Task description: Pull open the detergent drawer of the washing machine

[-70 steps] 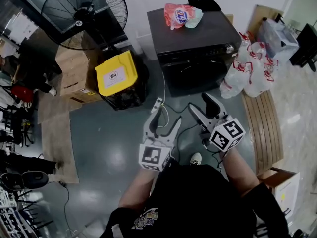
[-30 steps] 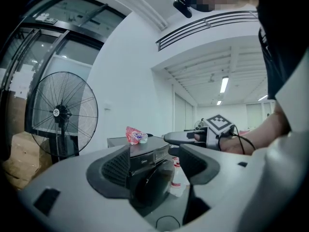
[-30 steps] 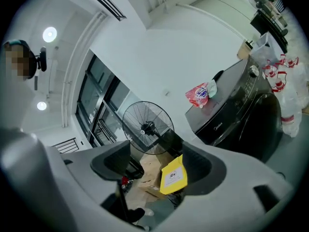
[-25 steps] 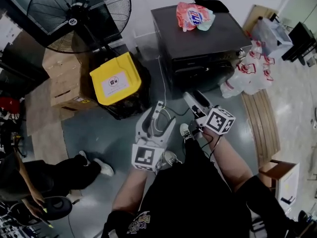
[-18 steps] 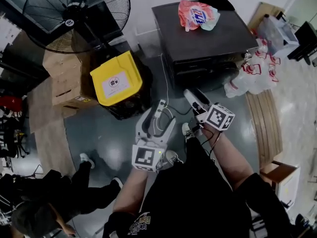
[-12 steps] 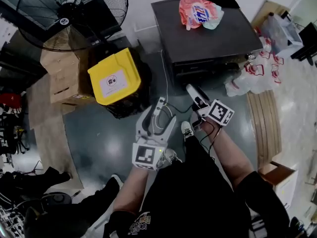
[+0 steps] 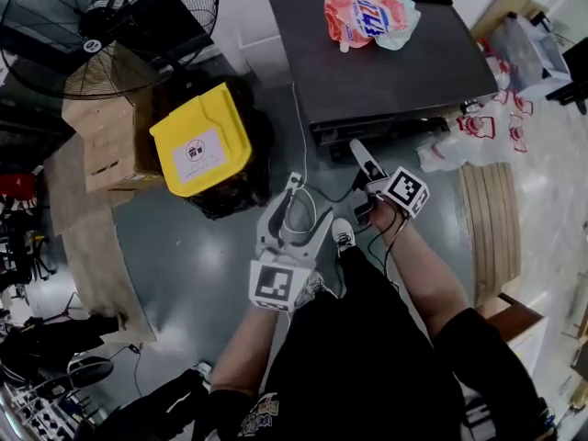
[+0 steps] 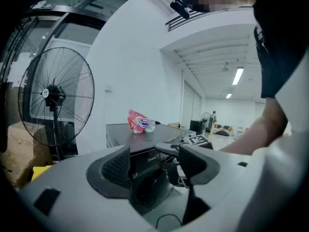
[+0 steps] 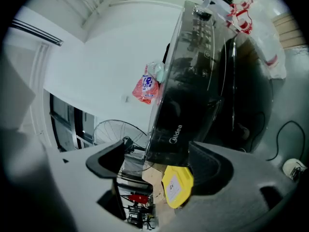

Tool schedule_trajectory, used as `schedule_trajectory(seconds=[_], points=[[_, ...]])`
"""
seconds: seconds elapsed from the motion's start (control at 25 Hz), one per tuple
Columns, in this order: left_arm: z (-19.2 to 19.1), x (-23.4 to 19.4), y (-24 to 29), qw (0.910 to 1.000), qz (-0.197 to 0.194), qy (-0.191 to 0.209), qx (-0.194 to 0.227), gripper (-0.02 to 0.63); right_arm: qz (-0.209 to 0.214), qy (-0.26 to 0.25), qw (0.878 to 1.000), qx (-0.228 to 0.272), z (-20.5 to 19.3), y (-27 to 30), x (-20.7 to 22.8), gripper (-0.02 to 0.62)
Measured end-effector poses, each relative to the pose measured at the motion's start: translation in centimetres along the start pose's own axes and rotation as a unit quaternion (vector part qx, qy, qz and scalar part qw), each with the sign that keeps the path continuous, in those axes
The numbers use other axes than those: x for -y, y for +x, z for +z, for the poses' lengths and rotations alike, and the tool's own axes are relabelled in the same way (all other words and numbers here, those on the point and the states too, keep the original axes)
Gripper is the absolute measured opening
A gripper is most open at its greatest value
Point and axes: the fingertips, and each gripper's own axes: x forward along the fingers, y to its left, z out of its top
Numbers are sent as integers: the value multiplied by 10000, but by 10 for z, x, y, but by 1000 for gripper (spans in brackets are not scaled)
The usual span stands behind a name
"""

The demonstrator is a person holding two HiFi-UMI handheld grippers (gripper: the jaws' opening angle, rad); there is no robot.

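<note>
Two grippers, jaws spread and empty. Left gripper (image 7: pixel 304 211) is well back; right gripper (image 7: pixel 361 157), jaws just opening wider, is near the washing machine (image 7: pixel 386 58). Detergent drawer (image 9: pixel 170 132), at the left of the front panel, is flush and untouched.

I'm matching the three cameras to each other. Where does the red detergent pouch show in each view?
Head view: the red detergent pouch lies at the top edge, right of centre, on the washing machine.
Left gripper view: the pouch sits left of centre, at mid-height, on the machine's lid.
Right gripper view: the pouch shows just left of centre, against the white wall.
Shared landmark: the black washing machine beneath it.
</note>
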Motion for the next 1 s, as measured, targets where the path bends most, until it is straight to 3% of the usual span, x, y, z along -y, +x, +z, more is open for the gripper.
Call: schedule_trajectory(seconds=[0.44,1.0], points=[[-15,-5,43,9995,-5,-250,-216,288,-213,476,9986,20,24,38,42,468],[-23,-16,55,9984,50,-458,-319,288,-51,429,9991,-35,26,61,49,468]])
